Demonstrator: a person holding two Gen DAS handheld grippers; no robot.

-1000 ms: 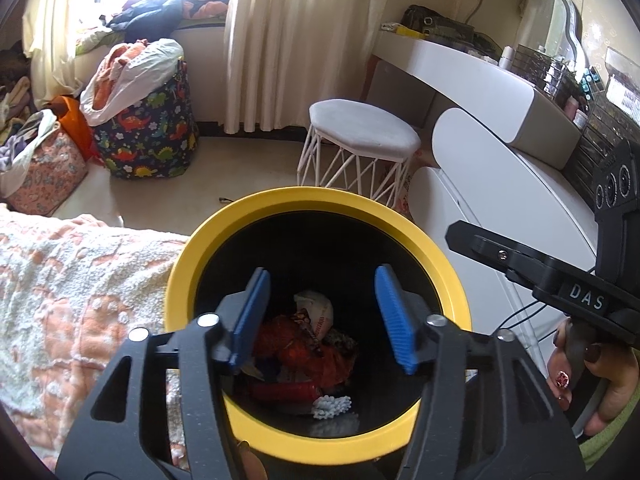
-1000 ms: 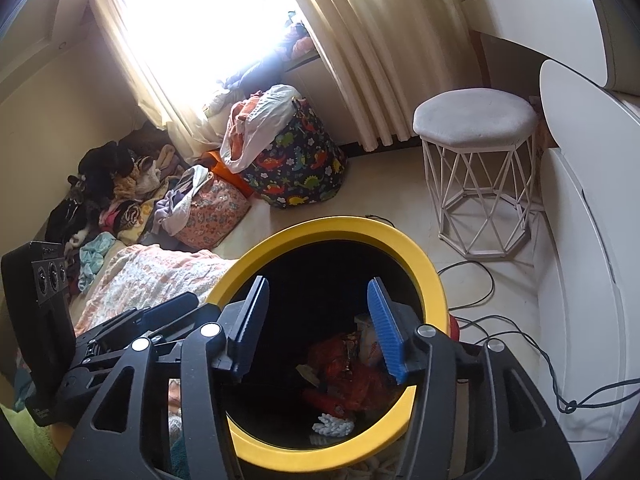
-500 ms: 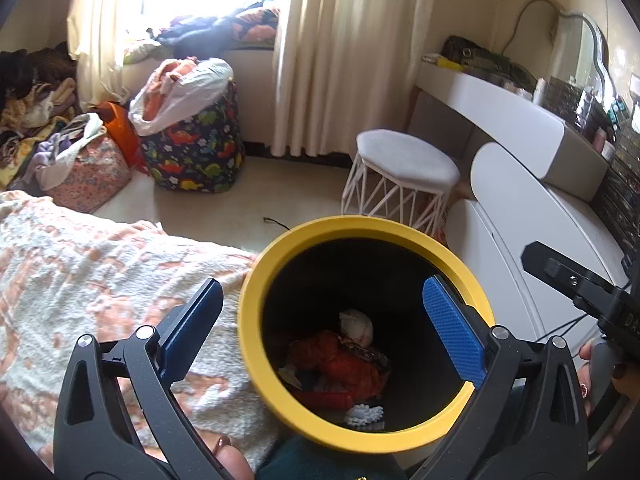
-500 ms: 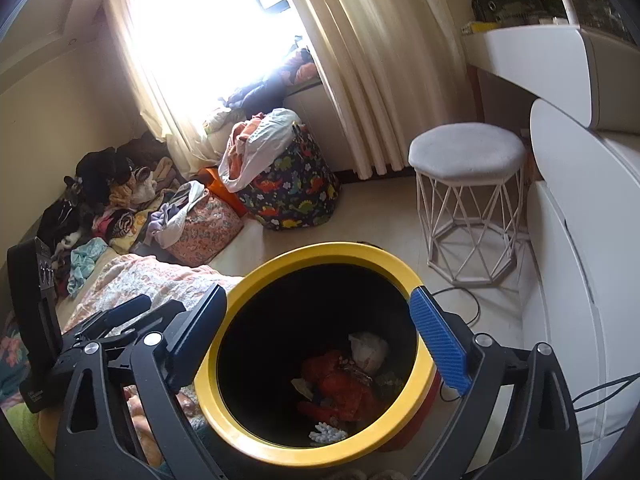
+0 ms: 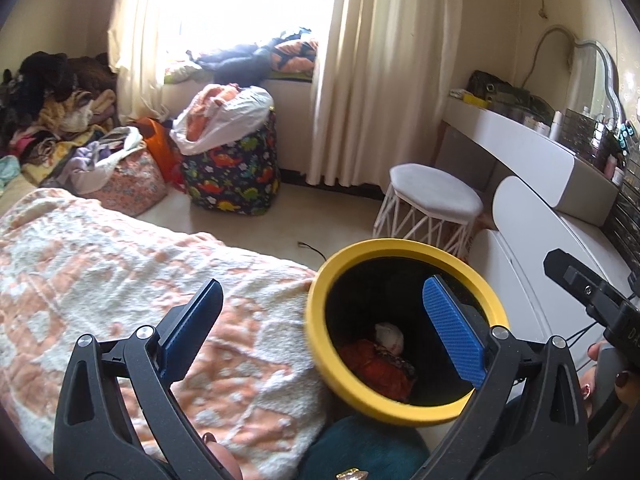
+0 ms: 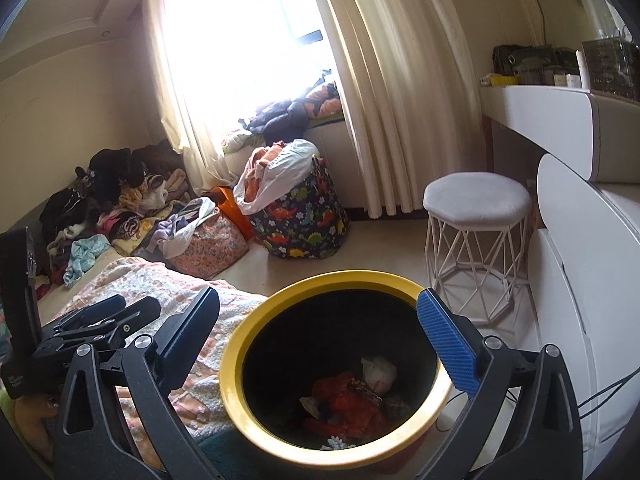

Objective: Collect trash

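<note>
One bin [image 6: 234, 384] stood on the floor between the bed and the white cabinet — round, yellow-rimmed, black inside, upright with its mouth facing up toward both cameras. At its bottom lay a small heap of trash [image 6: 348, 404]: a red-orange crumpled wrapper [image 5: 378, 372], one white crumpled wad [image 6: 378, 372] beside it, and a bit of white knobbly stuff at the near edge; the smaller scraps among them were too dark to tell apart.

Two grippers were in view. The left gripper [image 5: 320, 332] hung above the bin's left side with its jaws spread wide, one blue pad over the blanket [image 5: 120, 272] and the other over the bin's mouth, nothing between them. The right gripper [image 6: 320, 332] was likewise spread wide and empty, its pads straddling the bin's rim from above. Each showed at the edge of the other's view.

The peach-and-white blanket covered the bed and touched the bin's left side. Beyond the bin stood one white stool [image 6: 476, 204] with a wire frame and a padded seat, near the white cabinet [image 6: 576, 280]. Farther off, by the cream curtains [image 6: 400, 100], sat one dinosaur-print bag [image 6: 308, 220] stuffed with cloth and a white sack, and beside it one floral bag [image 6: 212, 244], also stuffed with clothes — a loose pile of clothing [image 6: 116, 192] lay against the wall to the left.
</note>
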